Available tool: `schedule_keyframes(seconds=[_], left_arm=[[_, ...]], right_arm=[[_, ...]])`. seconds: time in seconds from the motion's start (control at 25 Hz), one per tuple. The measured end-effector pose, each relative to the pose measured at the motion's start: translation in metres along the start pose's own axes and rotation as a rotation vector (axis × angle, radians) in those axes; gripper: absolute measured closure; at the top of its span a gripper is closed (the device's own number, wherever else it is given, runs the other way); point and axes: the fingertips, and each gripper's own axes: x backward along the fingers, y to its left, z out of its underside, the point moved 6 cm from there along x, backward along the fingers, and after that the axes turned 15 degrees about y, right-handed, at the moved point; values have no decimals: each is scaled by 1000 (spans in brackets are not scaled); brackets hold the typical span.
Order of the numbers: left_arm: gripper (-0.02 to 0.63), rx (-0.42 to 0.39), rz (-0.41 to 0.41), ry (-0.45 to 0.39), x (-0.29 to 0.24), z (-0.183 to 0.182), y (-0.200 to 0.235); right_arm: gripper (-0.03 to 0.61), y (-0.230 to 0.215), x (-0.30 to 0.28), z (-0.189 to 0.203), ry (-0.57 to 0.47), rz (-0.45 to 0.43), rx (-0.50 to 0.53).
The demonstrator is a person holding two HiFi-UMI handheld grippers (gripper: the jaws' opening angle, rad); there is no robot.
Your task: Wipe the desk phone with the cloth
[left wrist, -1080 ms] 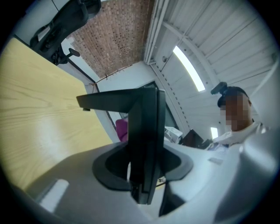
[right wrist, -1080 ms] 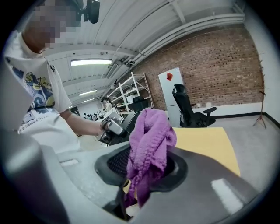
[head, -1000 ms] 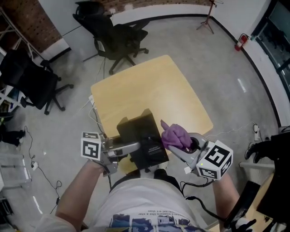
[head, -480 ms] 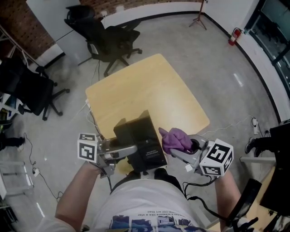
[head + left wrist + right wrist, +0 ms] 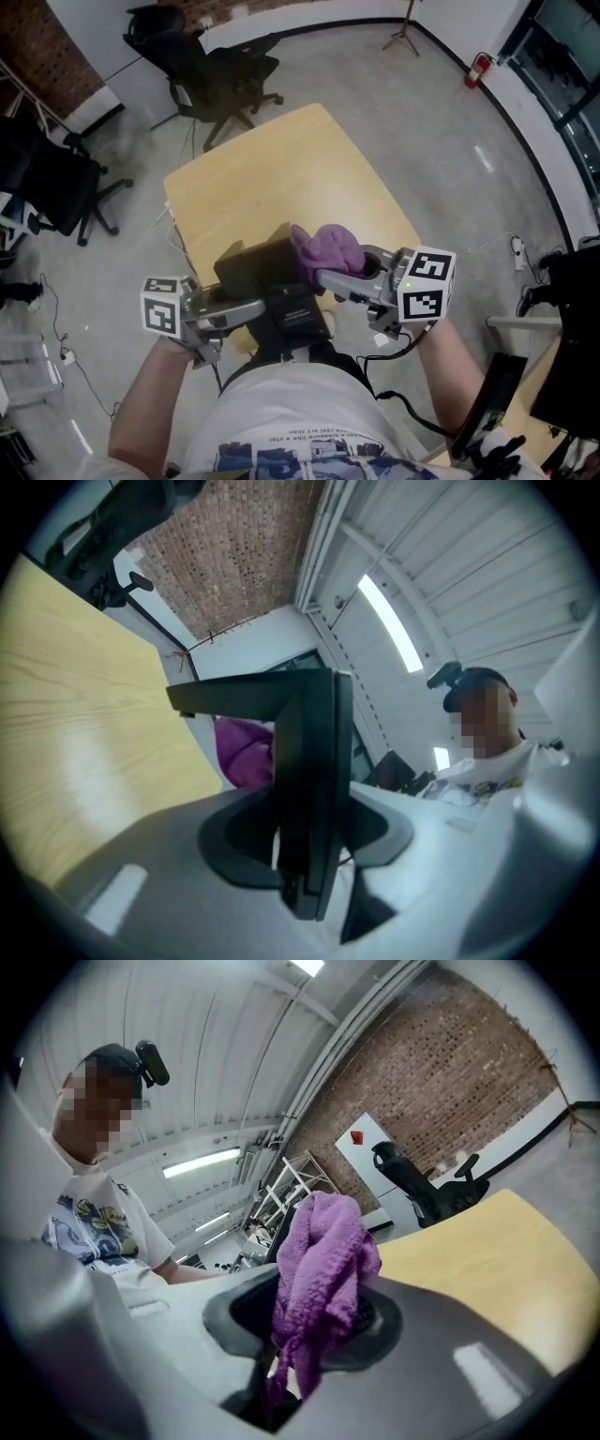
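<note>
Left gripper [image 5: 309, 829] clamped on the desk phone's [image 5: 267, 281] thin edge; right gripper [image 5: 309, 1327] pinching a bunched purple cloth [image 5: 326, 248].

The phone is lower centre in the head view, over the near edge of the wooden table [image 5: 272, 169], its long axis running up-frame and leaning left. The cloth touches its upper right corner, just left of the right gripper's tips, so that hand is nearer. The wipe probably runs down the phone's length. The phone's label is too small to read.

Room: grey concrete floor [image 5: 441, 122]; red brick wall [image 5: 37, 42]; light wooden table [image 5: 281, 178]; black office chair [image 5: 211, 70]; second chair [image 5: 52, 173] at left; ceiling strip light [image 5: 389, 621]; fire extinguisher [image 5: 475, 67].
</note>
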Motion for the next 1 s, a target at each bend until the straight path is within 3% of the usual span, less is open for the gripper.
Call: schedule_keyframes(seconds=[0.24,0.64,0.8,1.0], left_arm=[[436,-6,-24,-44,8,0,4],[436,16,-46,-80,16,-8,17],[436,26,-46,-70,11,-10,20],[436,58,-74,-69,12,-14,27]], right_arm=[[474,8,1,31,66,-28,-13],[474,13,2,87,218,43,-19],[474,10,15,73,188,122,16],[474,23,26,22,85,240,134]])
